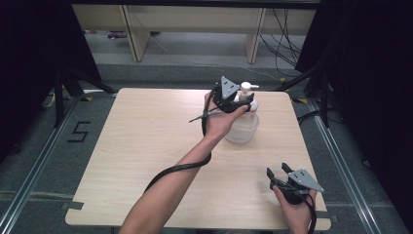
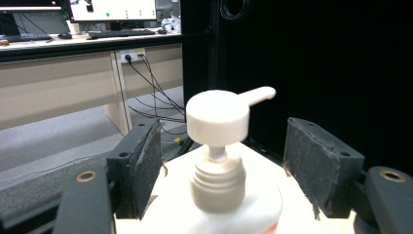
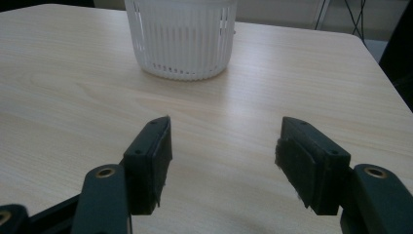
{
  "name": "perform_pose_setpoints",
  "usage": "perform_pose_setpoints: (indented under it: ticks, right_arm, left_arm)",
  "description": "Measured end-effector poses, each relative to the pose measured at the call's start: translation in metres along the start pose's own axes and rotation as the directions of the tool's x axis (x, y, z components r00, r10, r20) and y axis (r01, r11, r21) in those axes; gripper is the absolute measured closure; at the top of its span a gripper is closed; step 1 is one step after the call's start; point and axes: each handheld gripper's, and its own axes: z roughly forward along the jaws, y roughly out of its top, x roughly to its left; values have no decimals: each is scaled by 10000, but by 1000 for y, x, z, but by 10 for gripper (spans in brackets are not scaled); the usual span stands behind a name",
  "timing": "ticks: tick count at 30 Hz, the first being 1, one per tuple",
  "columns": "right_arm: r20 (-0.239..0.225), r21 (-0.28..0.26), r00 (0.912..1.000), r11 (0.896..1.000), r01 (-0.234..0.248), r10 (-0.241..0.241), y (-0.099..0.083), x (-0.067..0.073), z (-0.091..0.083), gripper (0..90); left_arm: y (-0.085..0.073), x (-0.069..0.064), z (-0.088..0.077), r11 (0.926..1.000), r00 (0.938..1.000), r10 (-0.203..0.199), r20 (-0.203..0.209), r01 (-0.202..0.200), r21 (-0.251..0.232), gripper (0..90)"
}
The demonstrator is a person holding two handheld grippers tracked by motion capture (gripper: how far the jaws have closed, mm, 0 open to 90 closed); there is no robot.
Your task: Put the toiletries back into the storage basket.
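Observation:
A white pump bottle (image 1: 247, 92) stands in a white slotted basket (image 1: 242, 130) at the table's far right of centre. My left gripper (image 1: 236, 102) hovers at the bottle's top. In the left gripper view its open jaws stand on either side of the pump head (image 2: 217, 117) and ribbed collar (image 2: 216, 187), with a gap on each side. My right gripper (image 1: 276, 171) rests low near the front right corner, open and holding nothing. In the right gripper view the basket (image 3: 180, 39) lies ahead of the right gripper (image 3: 224, 151), across bare wood.
The light wooden table (image 1: 146, 146) stands on a grey floor with a "5" marked in tape (image 1: 78, 131) at left. Desk legs (image 1: 134, 34) and cables (image 1: 282, 39) lie beyond the far edge. Black curtains flank both sides.

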Motion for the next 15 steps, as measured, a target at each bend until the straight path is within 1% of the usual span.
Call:
perform_pose_setpoints:
  ticks: [1,2,3,4,6,7,8,9,10,11,12,13,15]
  right_arm:
    - [4,-66,10000,10000,11,-11,0,0,0,378]
    - [66,-169,9999,9998,129,-127,0,-1,1,379]
    - [10,-136,9998,9998,175,-175,0,-1,1,379]
    - [11,-144,9998,9997,177,-177,0,-1,1,378]
    - [67,-198,9998,9997,169,-168,0,-1,1,379]
    - [70,-220,9999,9997,144,-143,0,0,1,379]
    - [70,-220,9999,9997,144,-143,0,0,1,379]
    - [112,-197,9995,9993,306,-304,0,-1,1,379]
    - [69,-201,9997,9995,244,-243,0,-1,1,379]
    - [68,-317,9998,9993,212,-210,0,0,2,378]
    - [90,-163,9998,9997,164,-162,0,0,1,379]
    - [89,-203,9999,9997,150,-148,0,0,1,378]
    - [92,-208,9998,9996,174,-172,0,-1,1,379]
  left_arm:
    - [0,1,-3,10000,10000,50,47,-50,-13,290]
    - [0,2,-7,10000,9999,76,81,-76,21,289]
    - [0,3,-10,9999,9998,123,140,-124,49,288]
    - [-1,4,-14,9999,9997,91,212,-93,85,287]
    - [-3,7,-22,9993,9994,273,208,-278,247,286]
    - [-4,8,-26,9991,9993,295,231,-301,302,286]
    - [-4,8,-26,9991,9993,295,231,-301,302,285]
    - [-8,12,-34,9983,9988,424,232,-433,398,284]
    - [-10,14,-38,9981,9988,411,268,-422,442,284]
    - [-12,16,-42,9981,9989,350,312,-365,488,284]
    - [-15,17,-47,9980,9989,367,305,-382,500,283]
    - [-17,19,-51,9975,9985,472,280,-486,514,283]
    - [-21,22,-60,9975,9987,389,316,-407,576,283]
